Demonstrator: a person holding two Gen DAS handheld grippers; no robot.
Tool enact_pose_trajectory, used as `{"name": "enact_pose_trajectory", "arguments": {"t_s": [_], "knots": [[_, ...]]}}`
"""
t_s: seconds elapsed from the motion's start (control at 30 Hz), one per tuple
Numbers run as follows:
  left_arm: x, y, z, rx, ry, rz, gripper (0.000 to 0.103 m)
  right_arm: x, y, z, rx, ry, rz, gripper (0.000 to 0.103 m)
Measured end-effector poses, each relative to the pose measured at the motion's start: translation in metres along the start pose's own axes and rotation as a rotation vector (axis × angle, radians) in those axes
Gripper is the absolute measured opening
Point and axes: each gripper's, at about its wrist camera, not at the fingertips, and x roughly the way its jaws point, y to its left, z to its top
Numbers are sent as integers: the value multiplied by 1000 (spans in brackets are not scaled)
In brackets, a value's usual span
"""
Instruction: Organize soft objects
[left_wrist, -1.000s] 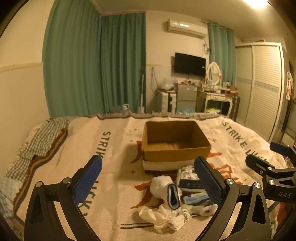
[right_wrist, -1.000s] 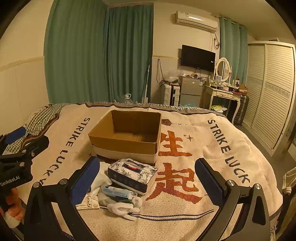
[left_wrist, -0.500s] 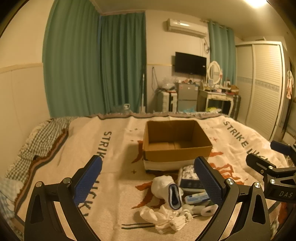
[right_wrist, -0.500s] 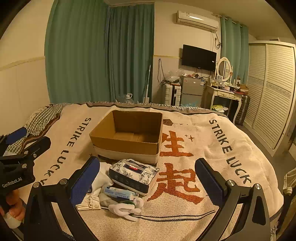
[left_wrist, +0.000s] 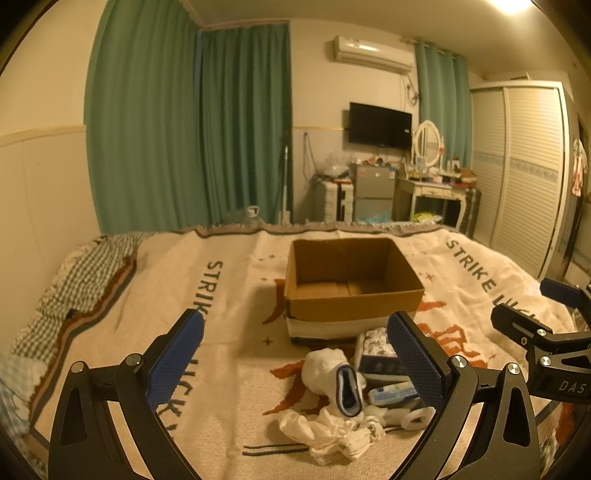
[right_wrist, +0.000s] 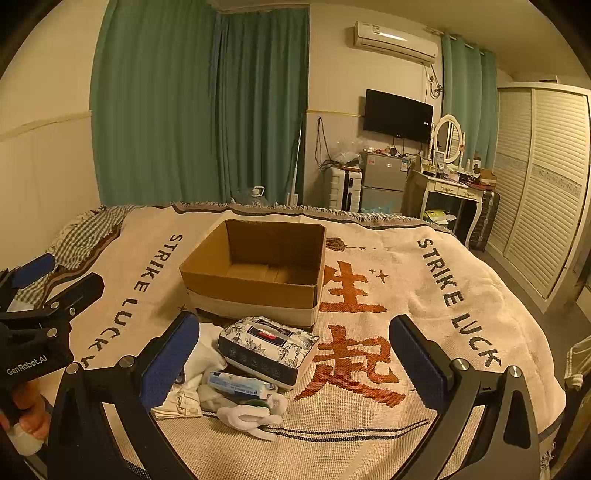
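Note:
An open, empty cardboard box stands on the bed blanket. In front of it lies a pile: a floral tissue pack, a rolled white sock with a blue cuff, a crumpled white cloth, a small blue-white pack and a white sock. My left gripper is open and empty, hovering above and short of the pile. My right gripper is open and empty, also above the pile.
The blanket reads STRIKE LUCK with orange characters. A checked cloth lies at the bed's left edge. Beyond the bed stand green curtains, a small fridge, a dressing table and a louvred wardrobe.
Both grippers have drifted slightly; the pile and box sit marginally shifted in view. Nothing was taken hold of or moved.

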Motion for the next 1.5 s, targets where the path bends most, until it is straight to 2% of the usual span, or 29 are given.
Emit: {"name": "enact_pose_trajectory", "arguments": {"t_s": [0.97, 1.1, 1.17, 1.37, 1.5], "knots": [[-19, -3, 3, 17, -17, -6, 102, -23, 6, 3, -1, -10, -1, 103], [-6, 1, -11, 40, 73, 22, 102, -8, 11, -12, -31, 81, 36, 102], [3, 4, -20, 44, 112, 35, 102, 7, 13, -25, -46, 146, 53, 92], [25, 2, -47, 52, 227, 8, 102, 57, 20, -67, -61, 316, 113, 85], [41, -5, -62, 55, 297, -24, 102, 83, 24, -85, -69, 376, 115, 84]]}}
